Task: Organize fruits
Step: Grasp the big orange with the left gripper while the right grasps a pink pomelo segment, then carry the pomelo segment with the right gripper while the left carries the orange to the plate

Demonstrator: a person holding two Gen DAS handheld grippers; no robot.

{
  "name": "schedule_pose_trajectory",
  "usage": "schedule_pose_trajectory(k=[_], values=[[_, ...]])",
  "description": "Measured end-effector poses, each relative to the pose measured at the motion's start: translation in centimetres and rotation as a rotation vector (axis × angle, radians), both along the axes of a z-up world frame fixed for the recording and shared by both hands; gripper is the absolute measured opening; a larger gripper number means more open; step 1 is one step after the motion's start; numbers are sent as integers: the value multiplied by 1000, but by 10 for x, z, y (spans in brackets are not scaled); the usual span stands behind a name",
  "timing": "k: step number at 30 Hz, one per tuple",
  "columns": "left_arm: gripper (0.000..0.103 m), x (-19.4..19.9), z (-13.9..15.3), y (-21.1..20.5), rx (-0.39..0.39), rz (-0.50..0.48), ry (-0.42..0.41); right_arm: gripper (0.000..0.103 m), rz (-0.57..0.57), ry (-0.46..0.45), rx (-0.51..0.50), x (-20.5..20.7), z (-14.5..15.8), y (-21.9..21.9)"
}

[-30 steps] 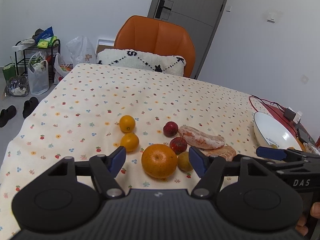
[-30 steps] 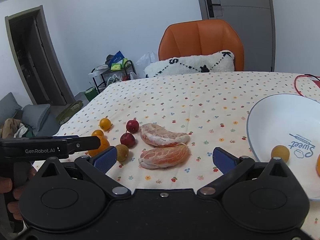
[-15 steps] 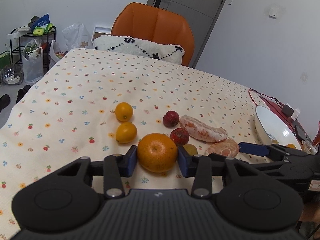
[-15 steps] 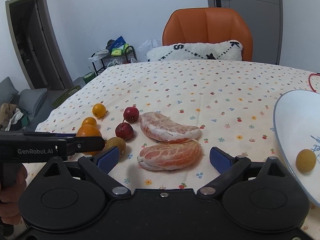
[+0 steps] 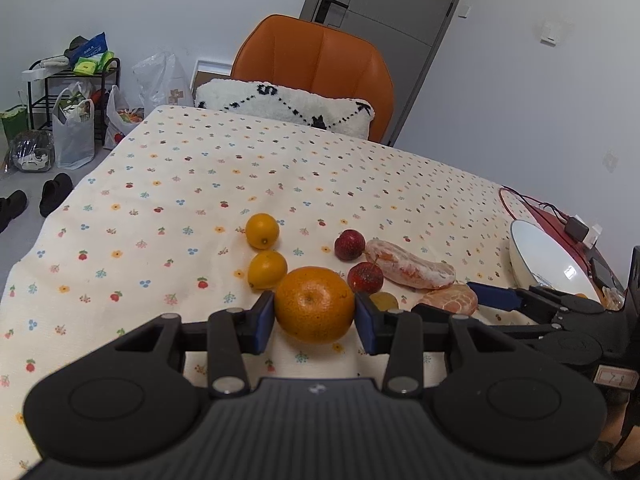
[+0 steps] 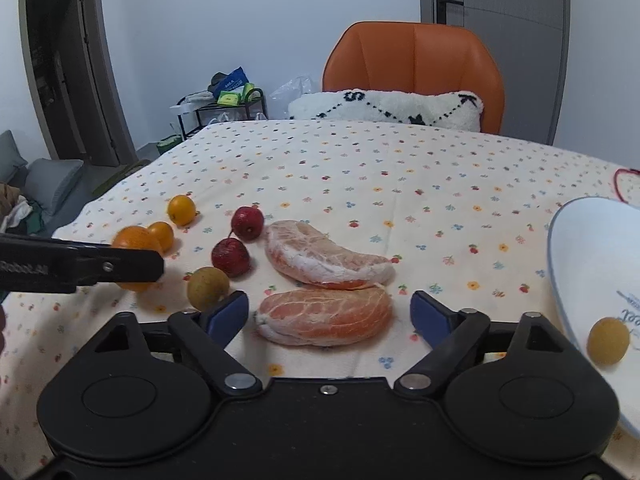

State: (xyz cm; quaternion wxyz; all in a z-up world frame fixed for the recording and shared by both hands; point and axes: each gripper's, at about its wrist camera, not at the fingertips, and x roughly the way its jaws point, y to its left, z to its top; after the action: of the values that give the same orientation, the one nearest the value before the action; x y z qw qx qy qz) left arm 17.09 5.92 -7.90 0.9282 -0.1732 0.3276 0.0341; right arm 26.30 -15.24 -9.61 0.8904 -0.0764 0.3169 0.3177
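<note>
Gripping the large orange (image 5: 314, 304) with my left gripper (image 5: 314, 320): both blue pads are pressing its flanks, one on each side, and the fruit is sitting on the flowered tablecloth (image 5: 200, 184) at the near edge of the fruit cluster. I cannot tell whether it is lifting off the cloth yet.

My right gripper (image 6: 329, 312) is hanging with fingers spread wide, pinching nothing, the nearer peeled pomelo segment (image 6: 326, 317) lying between the pads. Its long axis is running crosswise, from one pad to the other, so closing here would be squeezing it end to end; I am judging that turning the wrist, or coming at the short side, is what a grasp wants.

The relation that matters: the white plate (image 6: 588, 256) is lying off to the right, well apart from the orange and just beside the right gripper, which is standing between the two. One small yellow fruit (image 6: 608, 341) is already resting in the plate. Carrying the orange across means passing over the second pomelo segment (image 5: 410, 269) and the red fruits (image 5: 365, 277).
</note>
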Motion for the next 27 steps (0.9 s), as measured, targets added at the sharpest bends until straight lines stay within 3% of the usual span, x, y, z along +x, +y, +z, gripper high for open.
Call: schedule_pose_trajectory(k=[4,15,27], values=[[41,-3,7,-4,6,-1,-15,68,33,1,4,-3,3,-2],[41,0,27,-30,24,-40,-52,67,28,-27,84,-17,31,-31],[41,16,43,-74,41,-113,-82,67,-48,-76,119,-18,54,-77]])
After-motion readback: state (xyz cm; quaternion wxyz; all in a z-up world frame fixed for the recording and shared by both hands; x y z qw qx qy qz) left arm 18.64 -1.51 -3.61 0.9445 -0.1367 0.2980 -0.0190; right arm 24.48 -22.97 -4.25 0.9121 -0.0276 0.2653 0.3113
